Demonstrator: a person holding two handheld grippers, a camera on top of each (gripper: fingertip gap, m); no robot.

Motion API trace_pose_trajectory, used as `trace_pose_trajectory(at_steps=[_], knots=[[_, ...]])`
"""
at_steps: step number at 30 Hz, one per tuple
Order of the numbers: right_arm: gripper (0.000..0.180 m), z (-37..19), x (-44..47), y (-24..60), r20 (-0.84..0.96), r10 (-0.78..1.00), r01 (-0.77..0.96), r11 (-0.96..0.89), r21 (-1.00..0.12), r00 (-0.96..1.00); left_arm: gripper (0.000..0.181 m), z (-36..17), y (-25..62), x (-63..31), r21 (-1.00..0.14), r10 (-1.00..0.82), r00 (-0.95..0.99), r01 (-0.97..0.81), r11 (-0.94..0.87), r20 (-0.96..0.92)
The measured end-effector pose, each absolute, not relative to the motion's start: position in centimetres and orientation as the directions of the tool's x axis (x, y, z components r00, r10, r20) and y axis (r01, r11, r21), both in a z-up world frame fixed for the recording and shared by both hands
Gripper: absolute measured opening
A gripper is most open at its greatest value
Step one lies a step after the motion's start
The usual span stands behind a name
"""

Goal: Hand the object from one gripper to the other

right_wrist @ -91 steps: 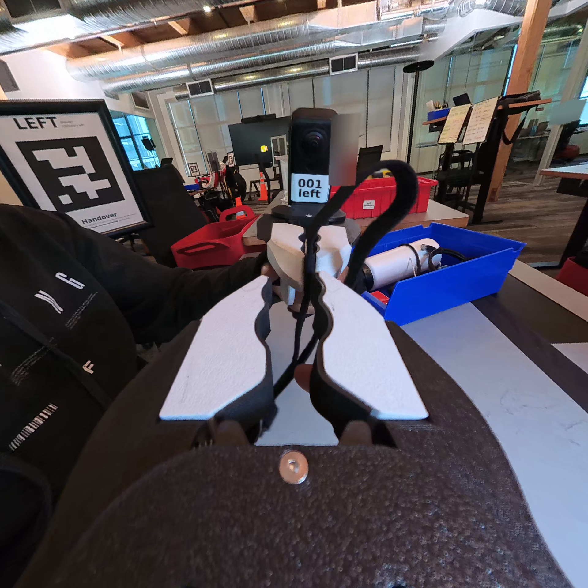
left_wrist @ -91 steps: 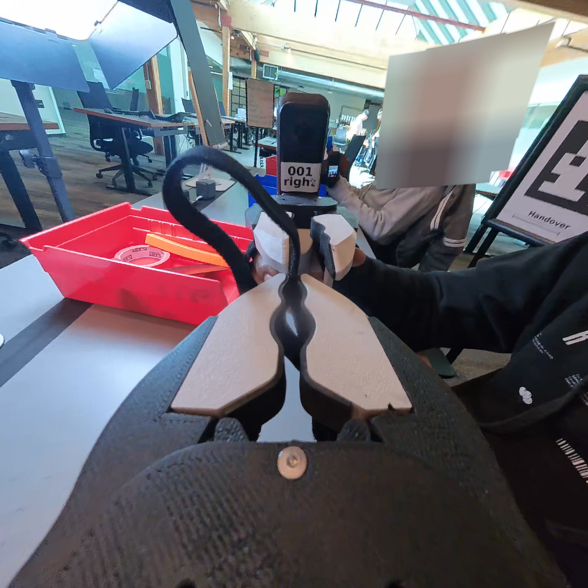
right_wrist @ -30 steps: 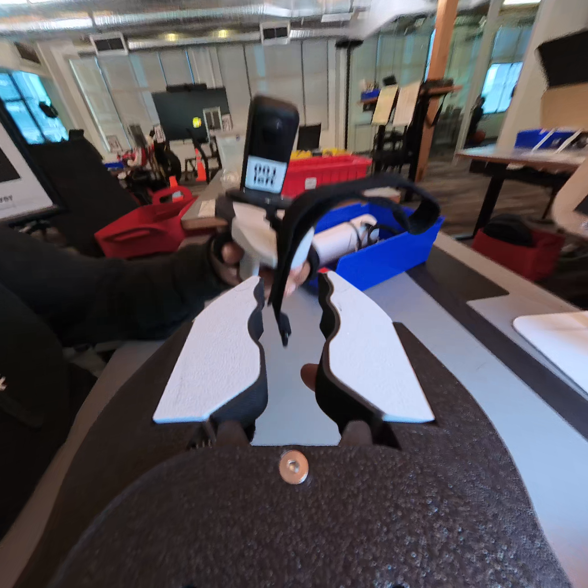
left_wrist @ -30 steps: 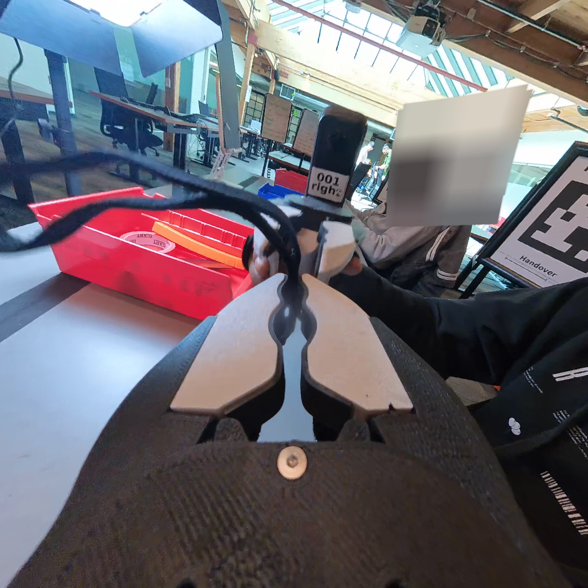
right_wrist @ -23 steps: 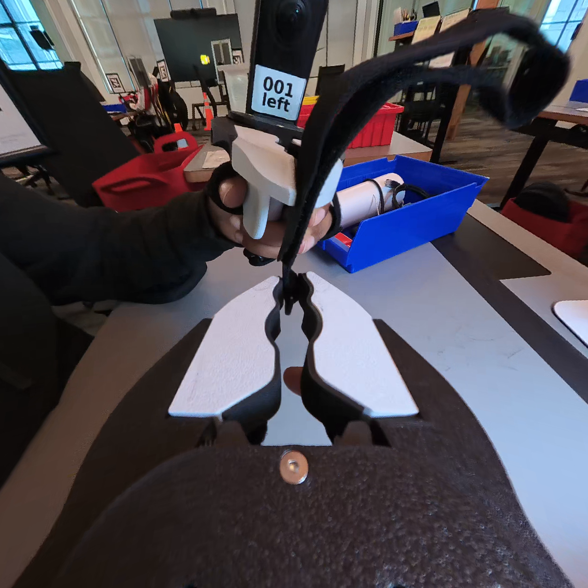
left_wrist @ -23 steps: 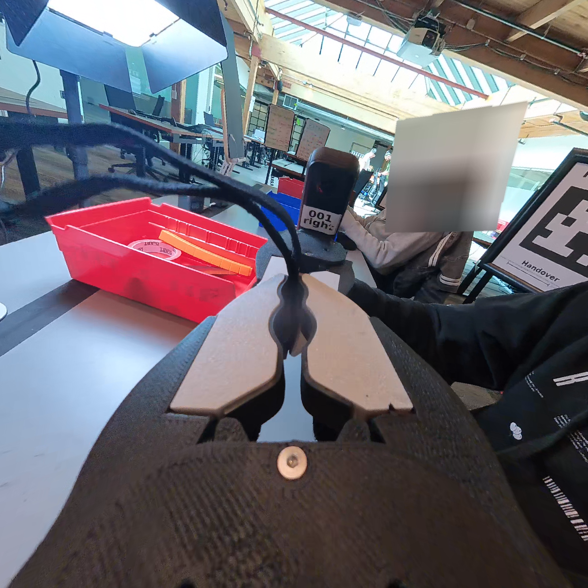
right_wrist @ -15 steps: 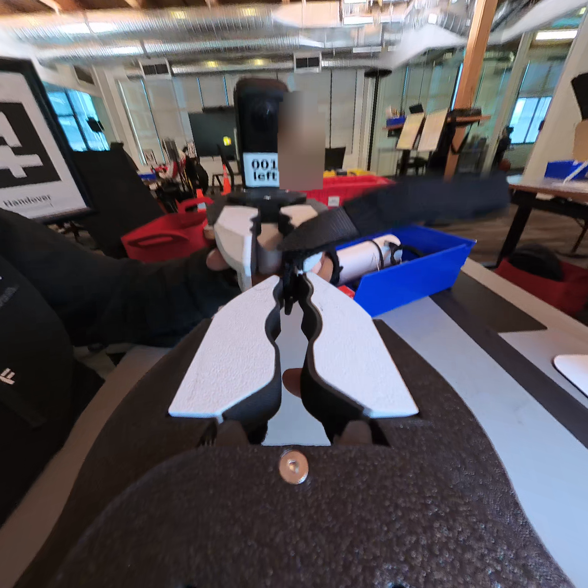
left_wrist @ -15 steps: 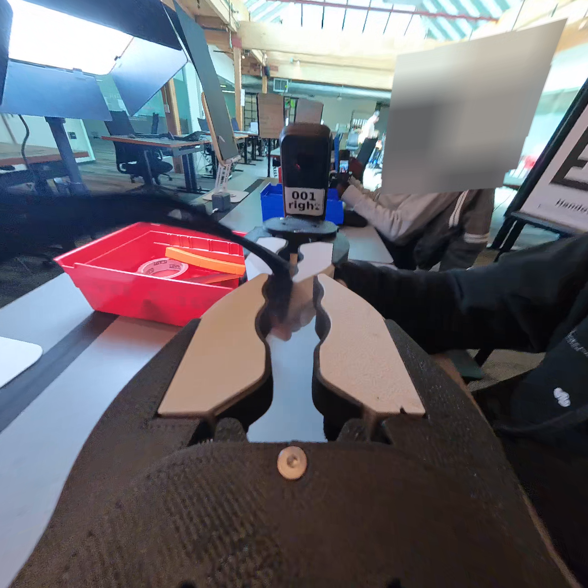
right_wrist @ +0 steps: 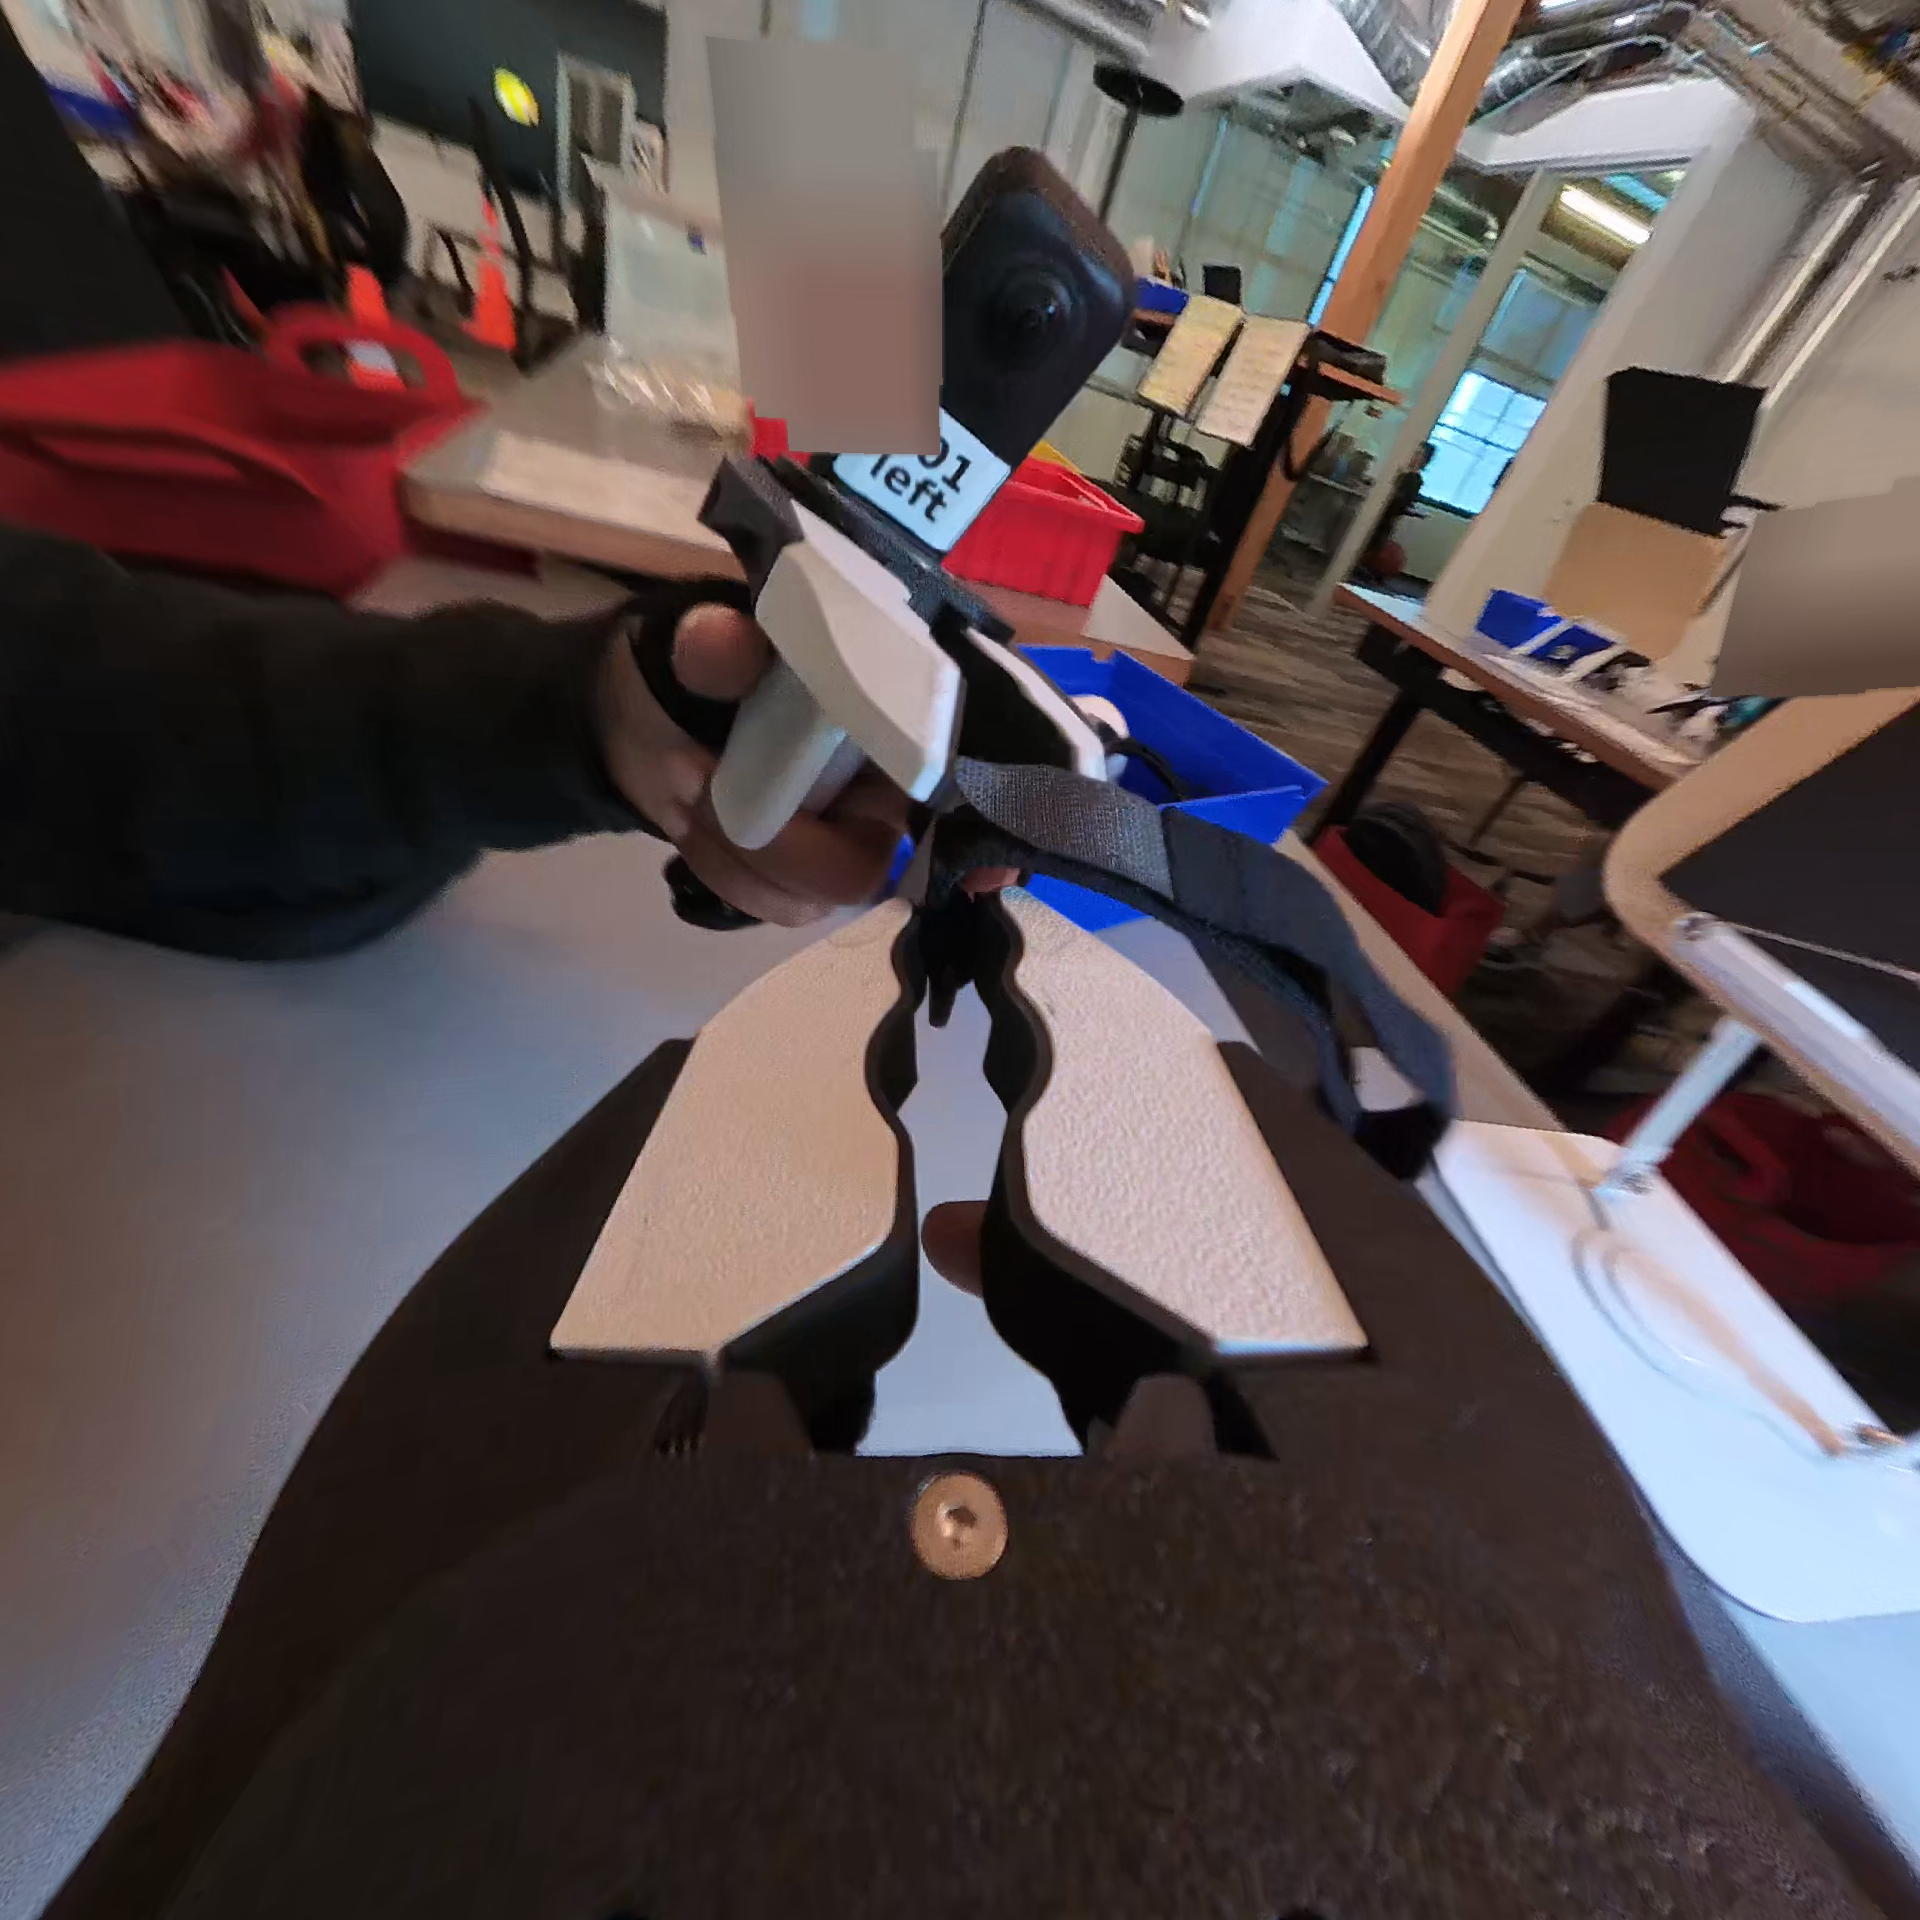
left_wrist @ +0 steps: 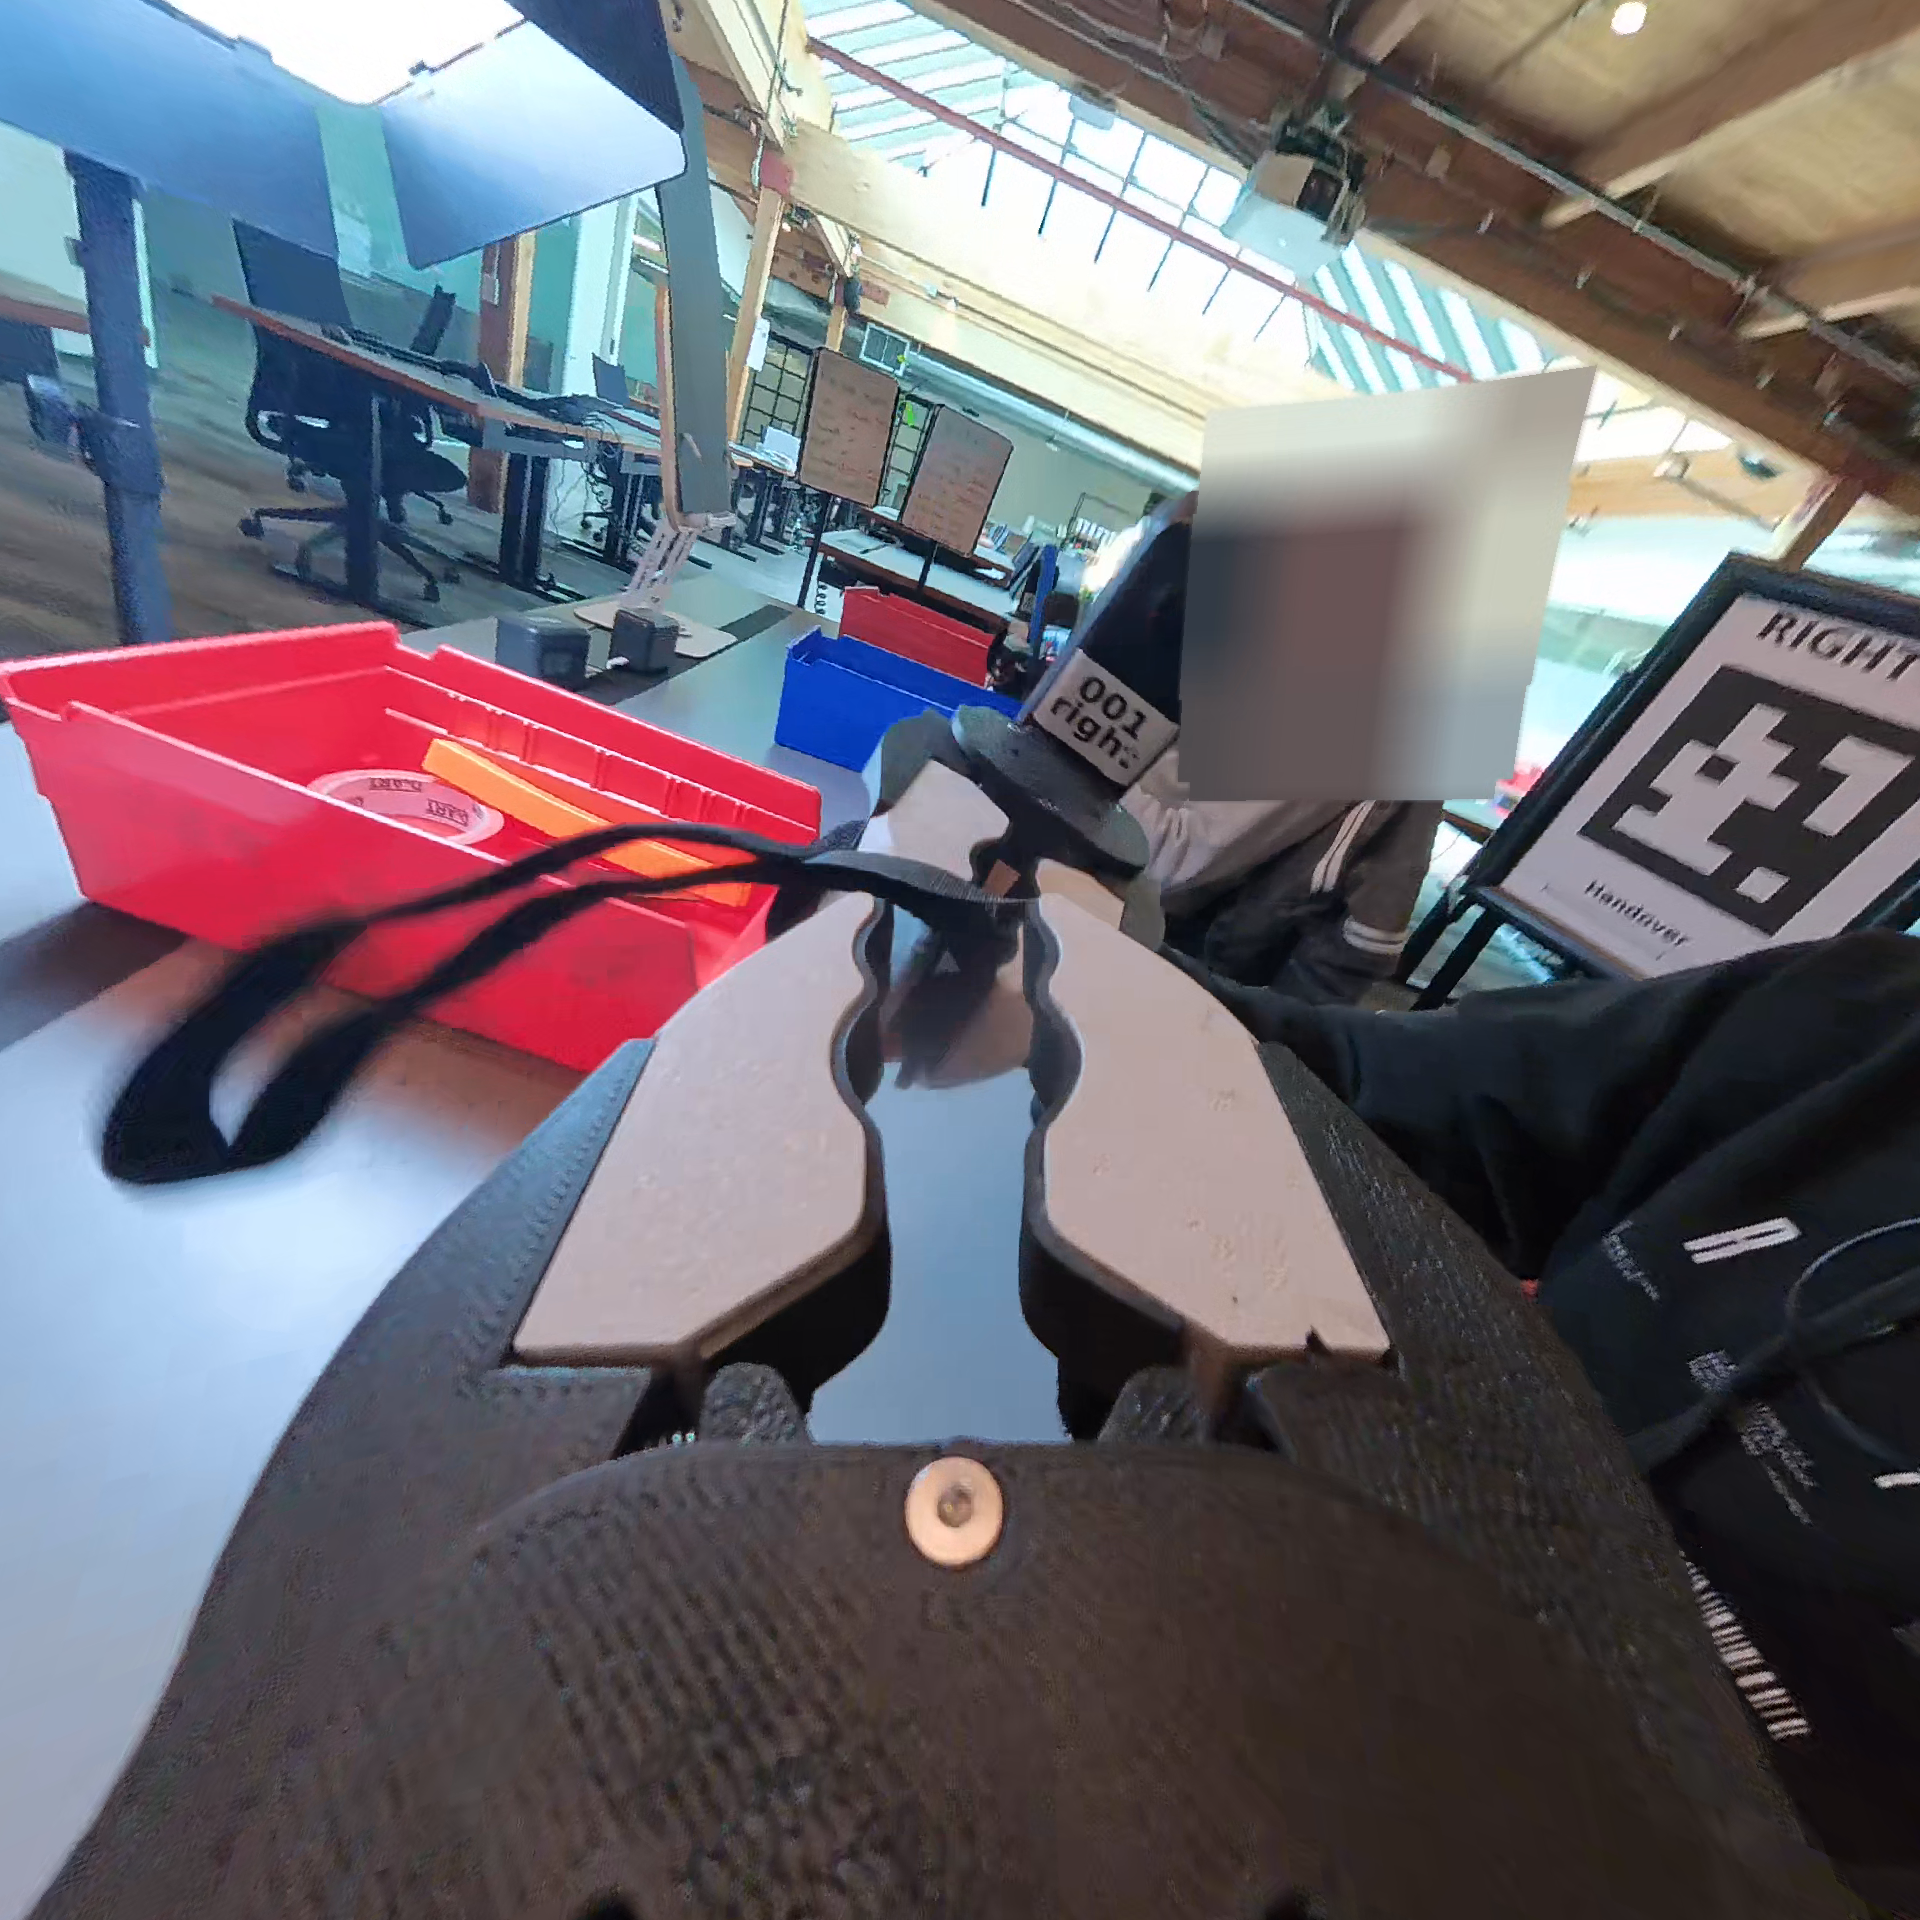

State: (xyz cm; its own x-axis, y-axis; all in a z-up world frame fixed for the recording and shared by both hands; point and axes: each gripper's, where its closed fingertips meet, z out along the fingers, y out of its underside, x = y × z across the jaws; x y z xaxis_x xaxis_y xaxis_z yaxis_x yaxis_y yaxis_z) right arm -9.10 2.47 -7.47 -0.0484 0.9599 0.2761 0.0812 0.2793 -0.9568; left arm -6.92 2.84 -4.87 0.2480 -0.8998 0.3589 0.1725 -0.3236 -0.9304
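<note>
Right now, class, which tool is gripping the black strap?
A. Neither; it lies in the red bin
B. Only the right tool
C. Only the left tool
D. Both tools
B: in the right wrist view the right tool is pinched shut on the black strap, while in the left wrist view the left tool stands open with nothing between its fingers.

Left tongs (left_wrist: 951,940): black textured printed shell, two pale beige flat fingers (left_wrist: 727,1122) with wavy black-edged inner sides, one silver screw (left_wrist: 954,1509) centred behind them. Right tongs (right_wrist: 956,935): same build, brown-black grainy shell, whitish fingers (right_wrist: 1174,1174), silver screw (right_wrist: 957,1536) behind. Each carries a black camera on a round black mount with a white sticker, white trigger handle underneath. Person wears black long sleeves (right_wrist: 260,758) with small white print beside the left tongs' shell.
</note>
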Motion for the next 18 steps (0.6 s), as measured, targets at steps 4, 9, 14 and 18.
trace_pose_trajectory(at_steps=[4,9,14,18], knots=[[0.008,-8.9,-9.5,3.4,0.388,0.922,0.193,0.379,-0.905,0.007,0.023,-5.2,3.3,-7.0,-0.915,-0.882,0.253,0.188,-0.358,0.398],[0.008,-9.6,-9.5,3.9,0.405,0.914,0.219,0.391,-0.894,0.017,0.02,-5.7,3.6,-6.8,-0.912,-0.874,0.267,0.185,-0.366,0.405],[0.008,-10.4,-9.6,3.8,0.387,0.922,0.246,0.377,-0.893,-0.011,0.004,-6.6,4.0,-6.6,-0.945,-0.891,0.317,0.135,-0.298,0.326],[0.024,-10.2,-9.4,3.0,0.237,0.968,0.188,0.249,-0.95,-0.087,0.004,-6.1,3.5,-6.8,-0.992,-0.916,0.382,0.045,-0.118,0.126]])
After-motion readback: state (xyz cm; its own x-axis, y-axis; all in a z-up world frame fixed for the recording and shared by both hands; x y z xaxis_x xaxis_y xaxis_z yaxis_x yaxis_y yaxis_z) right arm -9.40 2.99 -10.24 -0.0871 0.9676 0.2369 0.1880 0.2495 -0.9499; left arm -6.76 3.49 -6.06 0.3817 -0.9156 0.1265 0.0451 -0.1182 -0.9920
